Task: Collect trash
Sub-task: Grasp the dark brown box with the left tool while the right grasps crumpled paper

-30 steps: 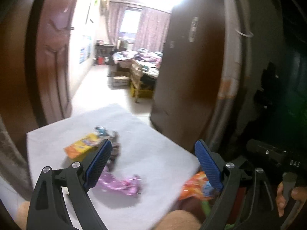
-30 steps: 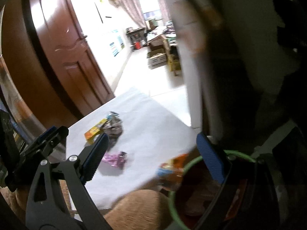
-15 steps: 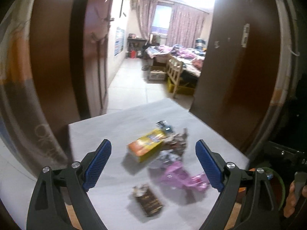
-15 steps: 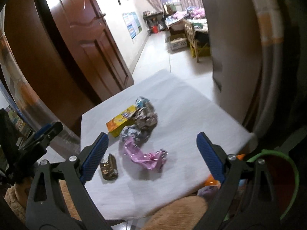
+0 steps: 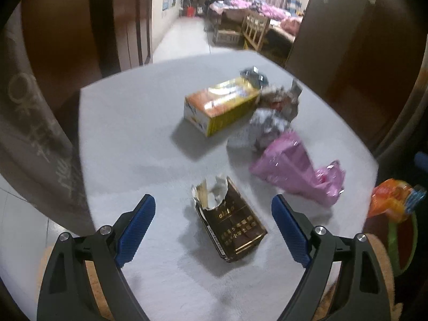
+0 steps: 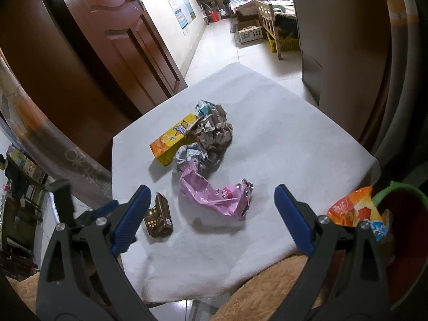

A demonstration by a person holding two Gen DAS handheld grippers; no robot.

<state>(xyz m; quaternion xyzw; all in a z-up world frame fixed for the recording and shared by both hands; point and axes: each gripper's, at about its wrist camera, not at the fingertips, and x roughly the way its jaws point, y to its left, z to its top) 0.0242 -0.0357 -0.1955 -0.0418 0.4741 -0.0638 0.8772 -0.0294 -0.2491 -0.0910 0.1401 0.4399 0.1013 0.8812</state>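
A torn brown pack (image 5: 231, 223) lies on the white worktop (image 5: 128, 139), squarely between the spread fingers of the left gripper (image 5: 213, 227) — its long axis runs roughly along the line the gripper points, tilted a little to the right, ragged foil end farthest away. The left fingers are released and touch nothing. The right gripper (image 6: 211, 218), also released and empty, is aimed nearer a pink wrapper (image 6: 214, 195); the pack sits just beside its left finger, so the left hand looks better placed for the pack. Further out lie crumpled wrappers (image 5: 267, 123) and an orange box (image 5: 222, 105), well clear. An orange packet (image 6: 353, 211) rests at a green-rimmed bin (image 6: 401, 190) by the worktop's right edge.
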